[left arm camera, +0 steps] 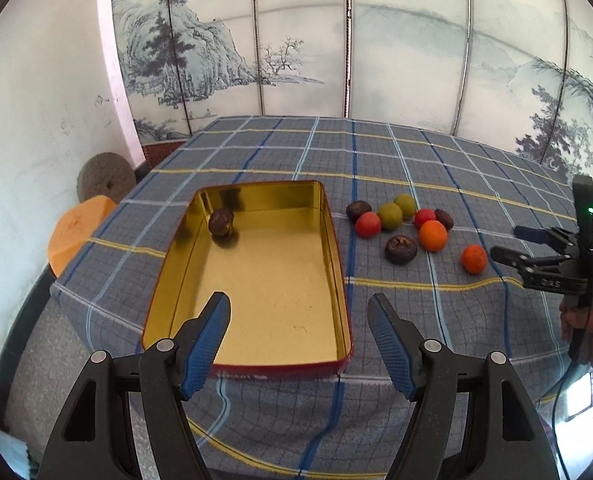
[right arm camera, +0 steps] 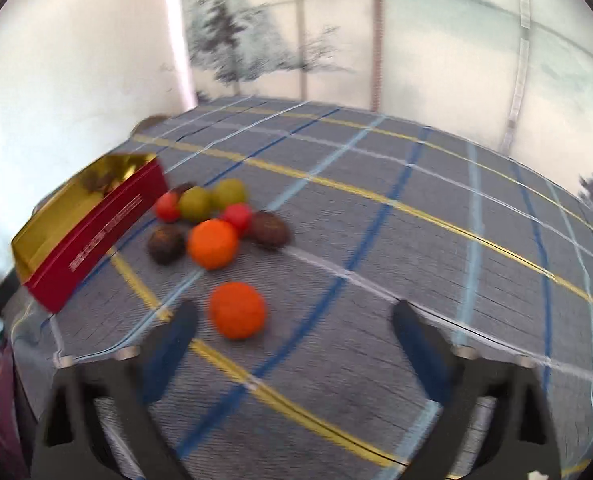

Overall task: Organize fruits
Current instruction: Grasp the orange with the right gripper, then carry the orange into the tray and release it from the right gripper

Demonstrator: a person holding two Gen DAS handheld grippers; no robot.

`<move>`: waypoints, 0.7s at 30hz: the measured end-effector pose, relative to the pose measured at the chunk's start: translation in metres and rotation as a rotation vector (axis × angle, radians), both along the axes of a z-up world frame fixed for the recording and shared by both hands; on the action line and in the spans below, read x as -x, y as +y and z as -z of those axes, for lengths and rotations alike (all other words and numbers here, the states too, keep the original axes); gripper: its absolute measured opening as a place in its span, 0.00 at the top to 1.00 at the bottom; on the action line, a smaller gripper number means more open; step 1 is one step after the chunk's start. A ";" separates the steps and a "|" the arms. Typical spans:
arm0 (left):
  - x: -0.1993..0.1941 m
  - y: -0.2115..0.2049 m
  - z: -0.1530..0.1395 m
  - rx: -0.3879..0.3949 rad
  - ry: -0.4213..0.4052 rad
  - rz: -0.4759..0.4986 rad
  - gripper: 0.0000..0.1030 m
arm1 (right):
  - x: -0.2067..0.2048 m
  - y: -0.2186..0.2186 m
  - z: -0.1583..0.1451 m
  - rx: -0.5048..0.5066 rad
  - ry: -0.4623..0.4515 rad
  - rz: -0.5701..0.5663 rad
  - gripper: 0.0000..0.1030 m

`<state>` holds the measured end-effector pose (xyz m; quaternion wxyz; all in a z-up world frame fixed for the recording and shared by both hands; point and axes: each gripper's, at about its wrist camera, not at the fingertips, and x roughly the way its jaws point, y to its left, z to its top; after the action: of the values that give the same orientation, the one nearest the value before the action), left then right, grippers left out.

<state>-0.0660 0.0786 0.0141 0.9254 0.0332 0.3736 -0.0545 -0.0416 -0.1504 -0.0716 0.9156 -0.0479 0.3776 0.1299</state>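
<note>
A gold-lined red tin (left arm camera: 256, 354) lies on the plaid tablecloth and holds one dark brown fruit (left arm camera: 221, 221) in its far left corner. To its right lies a cluster of several fruits: green (left arm camera: 389, 216), red (left arm camera: 367, 224), dark brown (left arm camera: 401, 249) and orange (left arm camera: 432, 235), with one orange (left arm camera: 474, 258) apart. My left gripper (left arm camera: 302, 308) is open and empty over the tin's near end. My right gripper (right arm camera: 292, 320) is open and empty, with the lone orange (right arm camera: 237, 310) just ahead near its left finger; it also shows in the left wrist view (left arm camera: 516, 246). The tin (right arm camera: 96, 232) is at its left.
The tablecloth (left arm camera: 376, 160) covers a table with a painted folding screen (left arm camera: 296, 40) behind. An orange stool (left arm camera: 76, 236) and a grey round stone (left arm camera: 104, 178) stand off the left edge. The right wrist view is motion-blurred.
</note>
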 end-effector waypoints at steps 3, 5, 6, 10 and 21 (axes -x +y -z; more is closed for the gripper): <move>0.001 0.001 0.007 0.005 0.024 0.008 0.30 | -0.012 0.017 0.007 0.030 0.038 -0.040 0.43; 0.002 0.002 0.010 0.003 0.029 0.011 0.30 | -0.017 0.024 0.012 0.042 0.062 -0.058 0.42; 0.002 0.003 0.010 0.002 0.029 0.013 0.30 | -0.018 0.027 0.013 0.036 0.066 -0.067 0.41; 0.000 0.004 0.014 0.004 0.036 0.024 0.30 | -0.022 0.036 0.020 0.052 0.103 -0.081 0.44; -0.005 0.024 0.013 0.069 0.035 -0.007 0.30 | -0.012 0.089 -0.019 -0.031 0.088 -0.282 0.68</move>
<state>-0.0607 0.1027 0.0014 0.9194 -0.0009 0.3879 -0.0648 -0.0296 -0.0611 -0.0528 0.8714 -0.0804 0.4050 0.2649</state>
